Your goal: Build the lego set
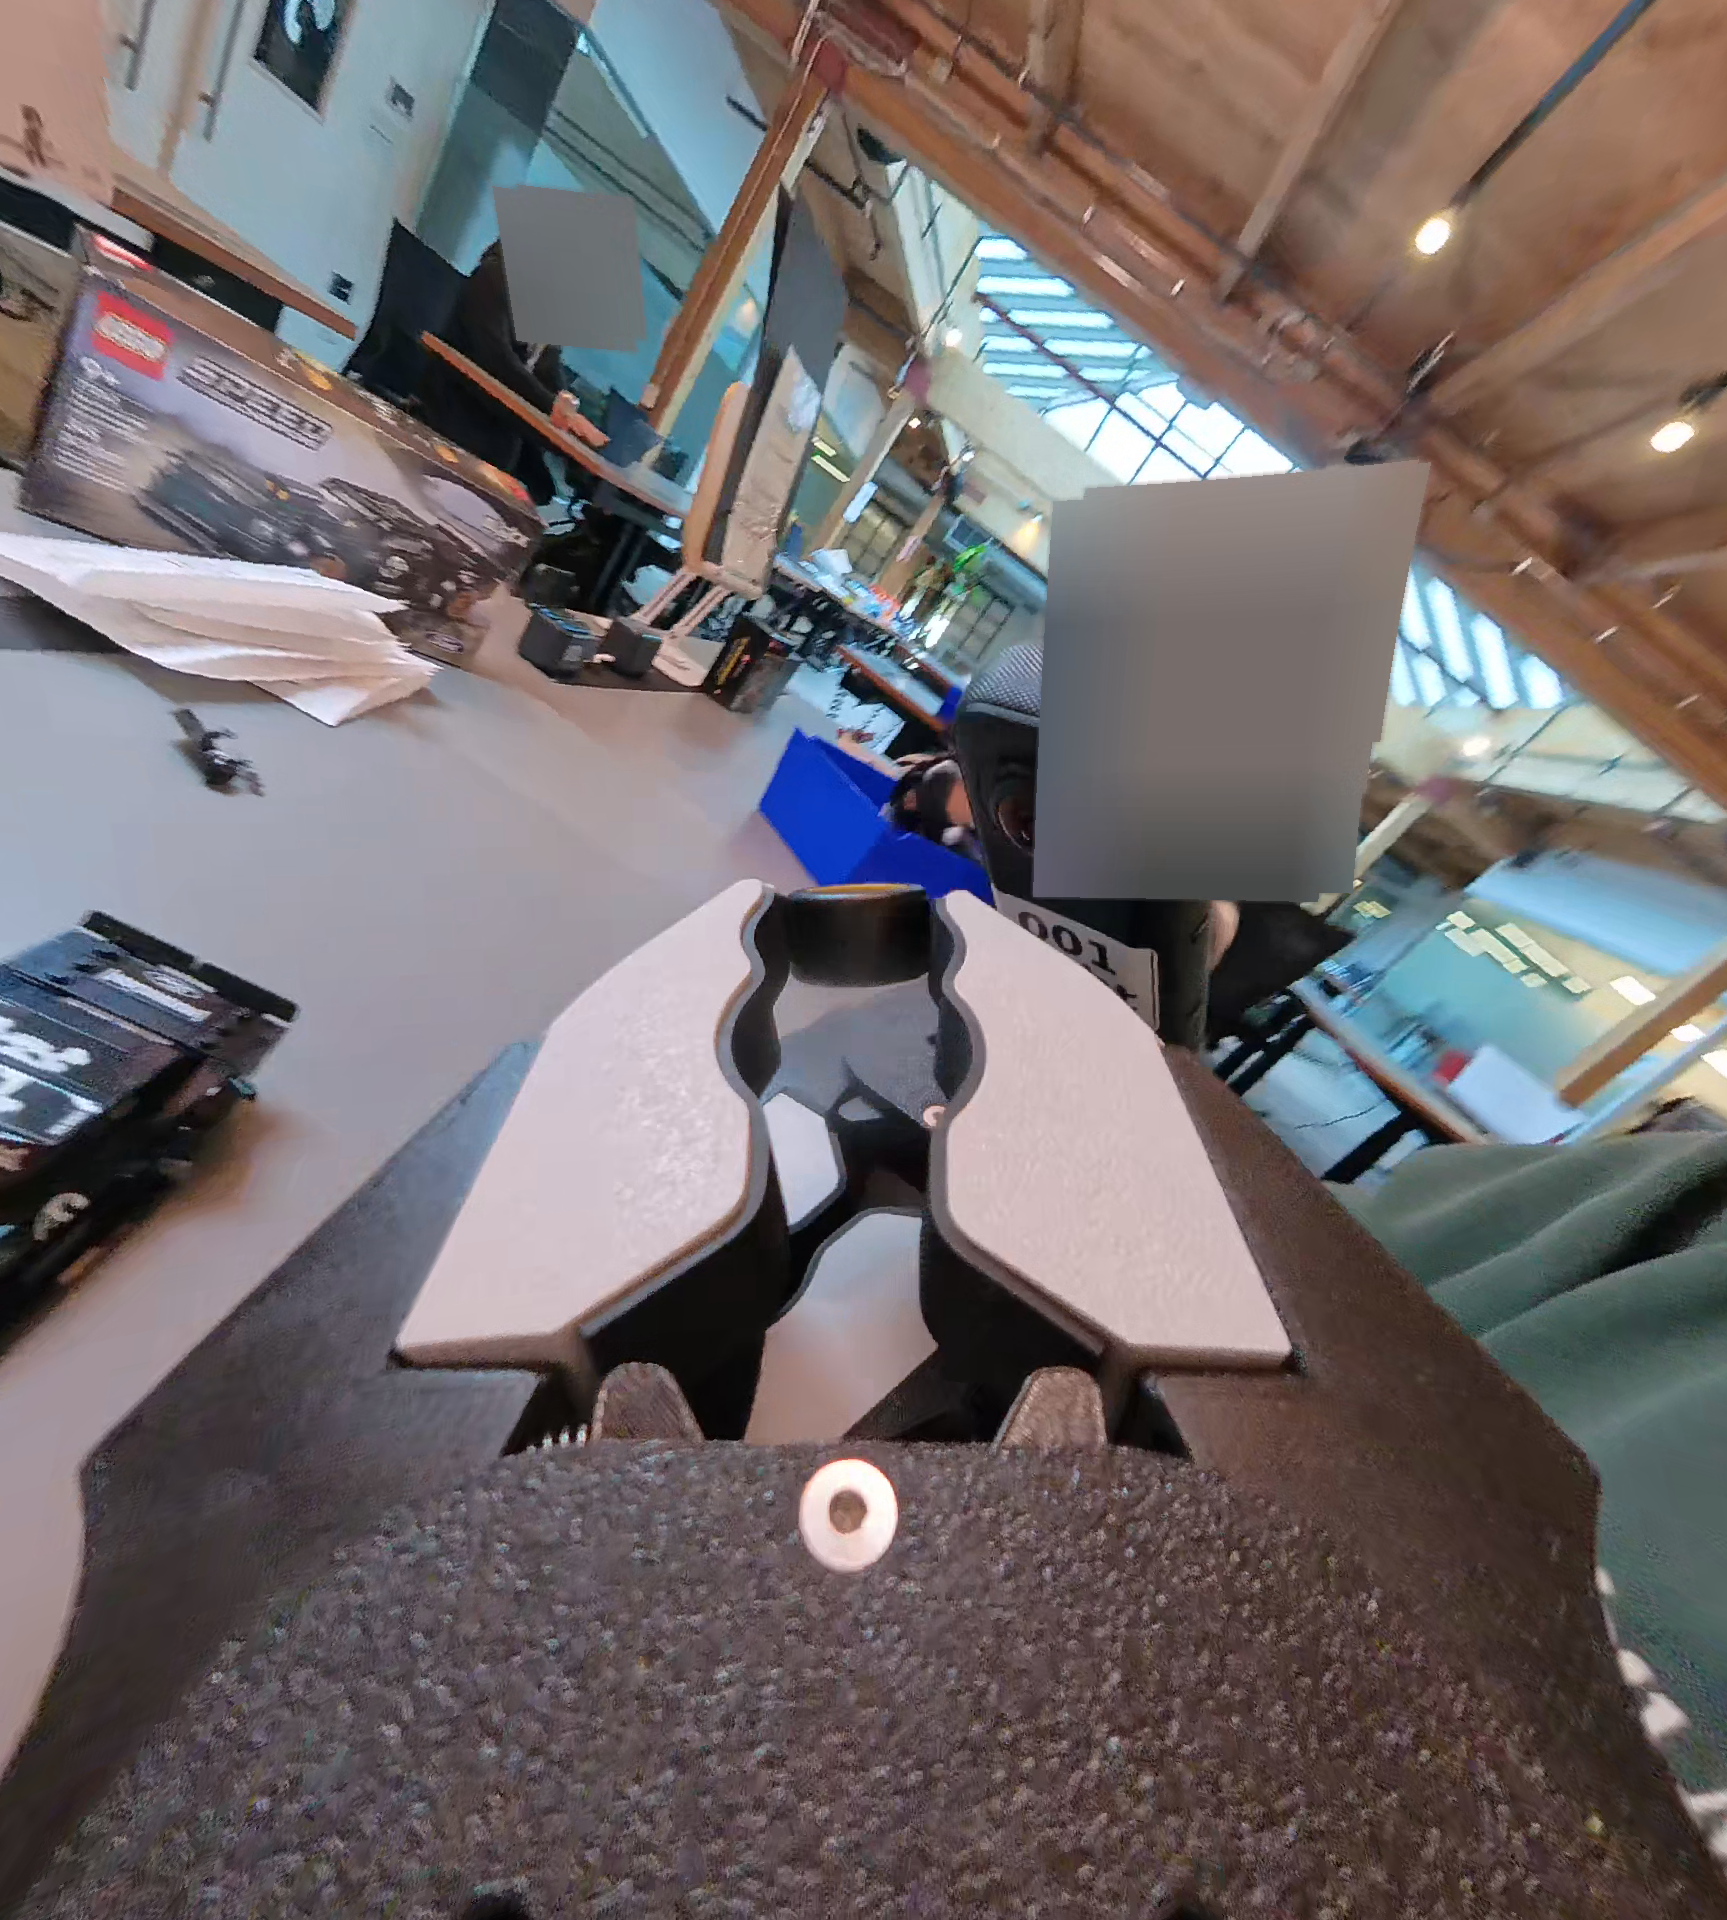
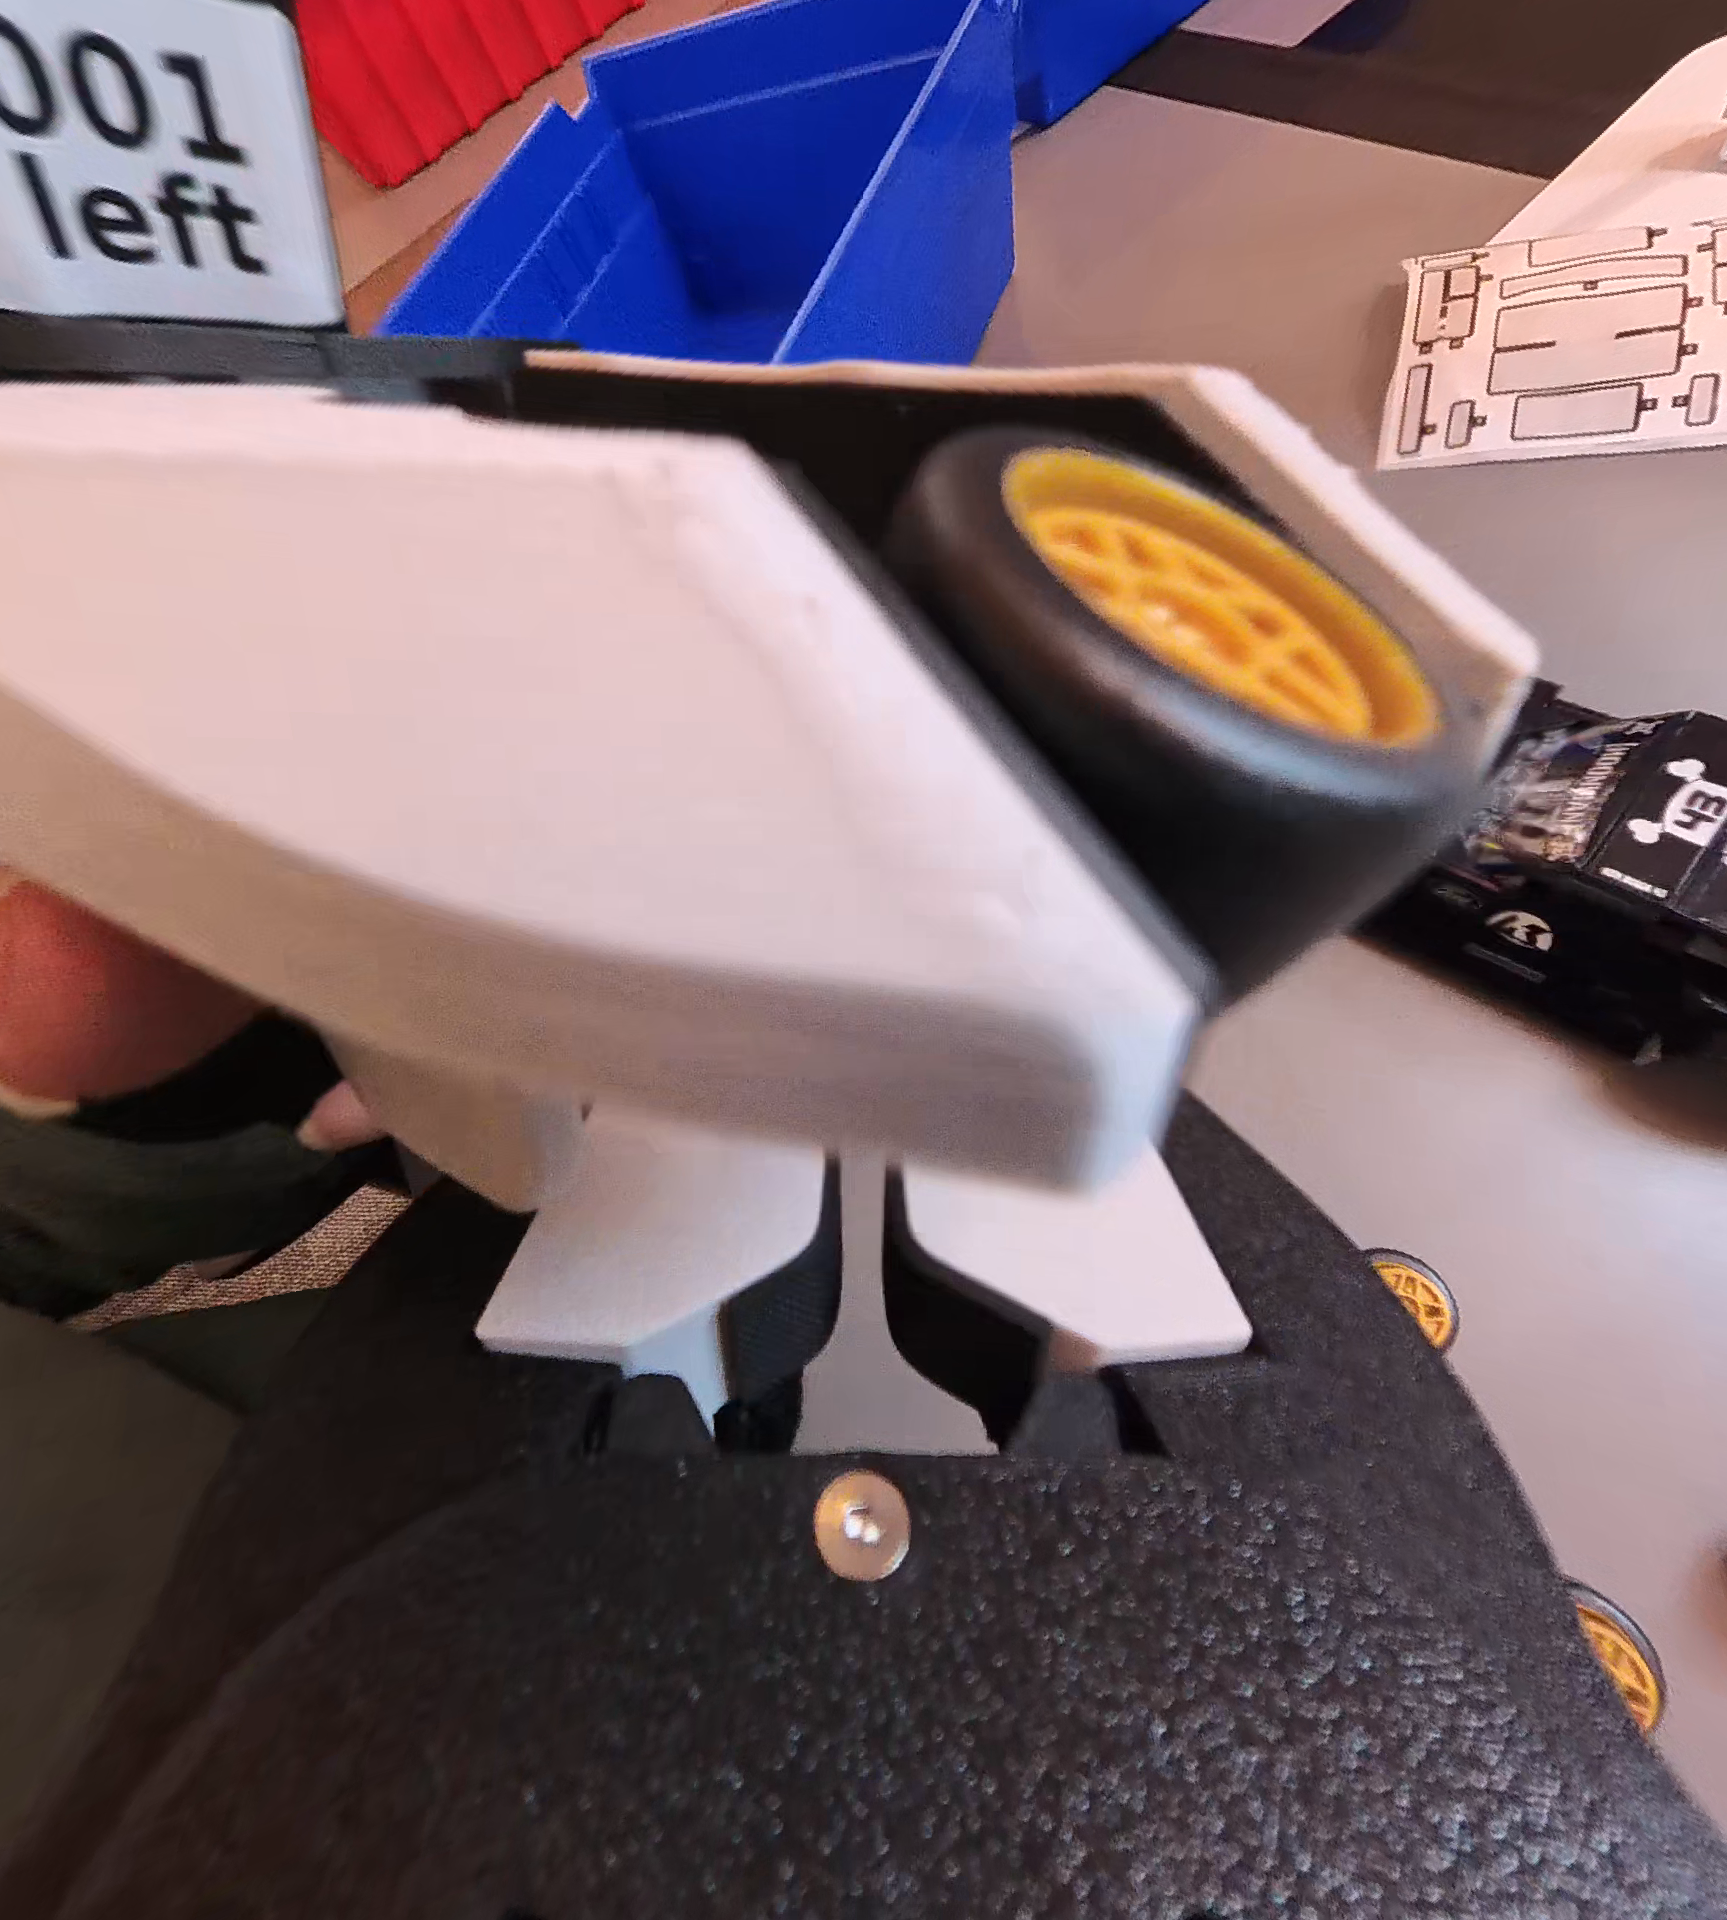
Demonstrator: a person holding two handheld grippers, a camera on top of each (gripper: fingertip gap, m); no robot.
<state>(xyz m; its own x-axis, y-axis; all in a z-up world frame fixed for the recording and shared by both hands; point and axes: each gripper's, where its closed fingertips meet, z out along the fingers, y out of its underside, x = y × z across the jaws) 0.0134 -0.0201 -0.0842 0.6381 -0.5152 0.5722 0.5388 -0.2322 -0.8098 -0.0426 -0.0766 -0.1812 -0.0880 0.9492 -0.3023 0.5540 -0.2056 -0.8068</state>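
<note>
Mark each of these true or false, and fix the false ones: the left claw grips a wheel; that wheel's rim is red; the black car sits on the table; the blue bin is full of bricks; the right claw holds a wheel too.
1. The left claw grips a wheel. True: the black tyre sits clamped between its fingertips.
2. The wheel's rim is red. False: it is yellow.
3. The black car sits on the table. True.
4. The blue bin is full of bricks. False: the compartments that show look empty.
5. The right claw holds a wheel too. False: its fingers are nearly together with nothing seen between them, though the left claw hides their tips.
</note>
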